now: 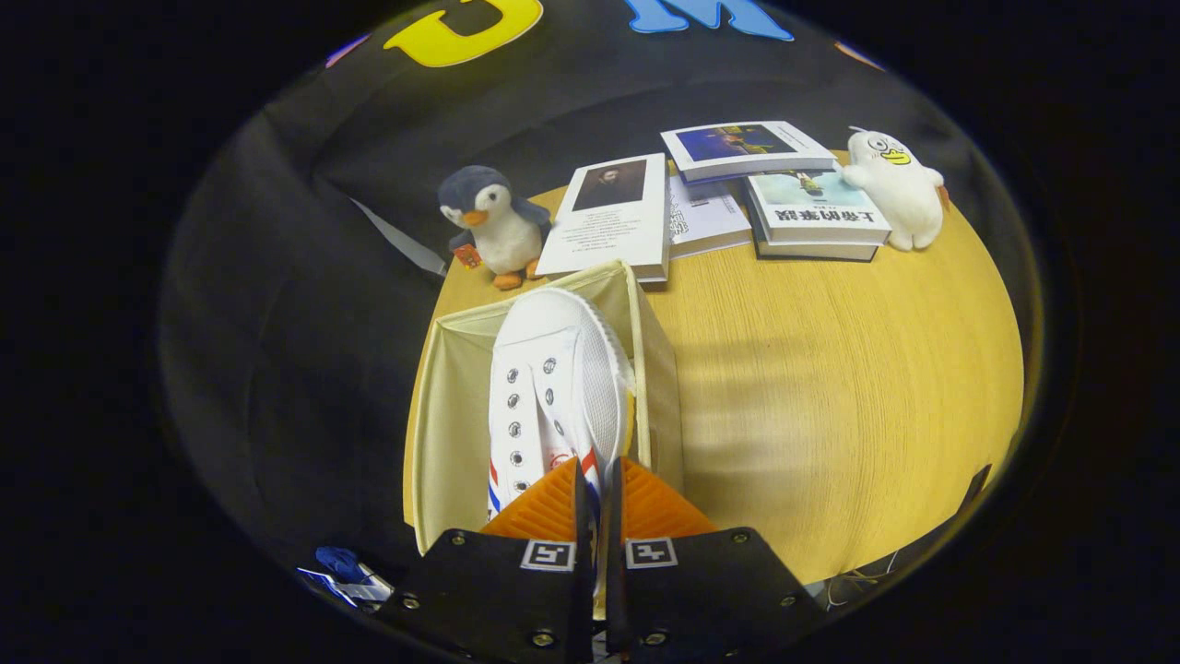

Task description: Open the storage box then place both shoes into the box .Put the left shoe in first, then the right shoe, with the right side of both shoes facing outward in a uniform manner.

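One shoe is going into the box, which I judge already open; my gripper is pinching its heel edge, both fingers clamped on it. I'm seeing white canvas, empty eyelets, red-blue stripe, toe pointing toward the penguin toy. Whichever shoe this is, I can't tell.

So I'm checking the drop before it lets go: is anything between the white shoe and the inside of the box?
Nothing visible. The tongs are shut on the white canvas shoe, held over the open beige fabric storage box; what shows of its inside looks free.
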